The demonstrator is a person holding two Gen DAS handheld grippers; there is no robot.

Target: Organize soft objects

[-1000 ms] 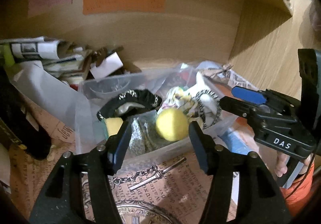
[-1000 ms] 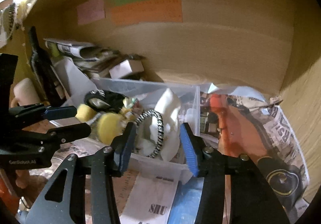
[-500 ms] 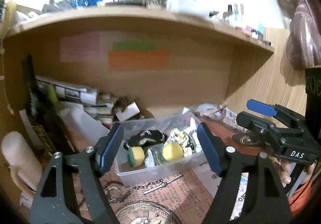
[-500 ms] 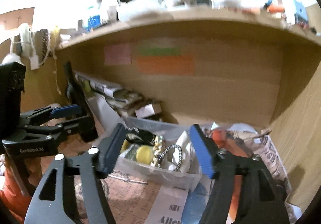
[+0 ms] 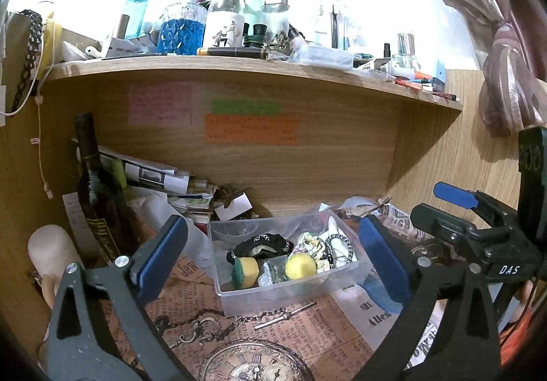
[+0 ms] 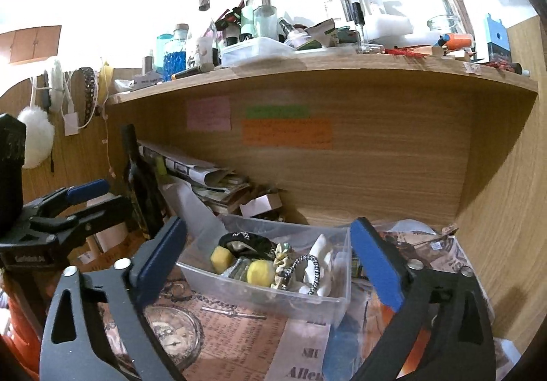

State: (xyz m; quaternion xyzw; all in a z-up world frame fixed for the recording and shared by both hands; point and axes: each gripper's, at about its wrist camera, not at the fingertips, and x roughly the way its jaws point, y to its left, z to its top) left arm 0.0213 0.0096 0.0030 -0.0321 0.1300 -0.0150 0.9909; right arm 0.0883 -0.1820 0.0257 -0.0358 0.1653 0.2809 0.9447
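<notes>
Wooden shelf alcove now seen whole; both grippers pulled back from clear plastic bin since a second ago. Left gripper and right gripper fingers wide open, empty. Bin sits on newspaper-covered bench, holding yellow foam ball, sponge, scrunchies.

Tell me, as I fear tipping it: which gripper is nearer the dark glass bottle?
Left. The left gripper, open, sits nearer the dark glass bottle, to its right; the right gripper, also open, is farther right, facing the clear plastic bin.
</notes>
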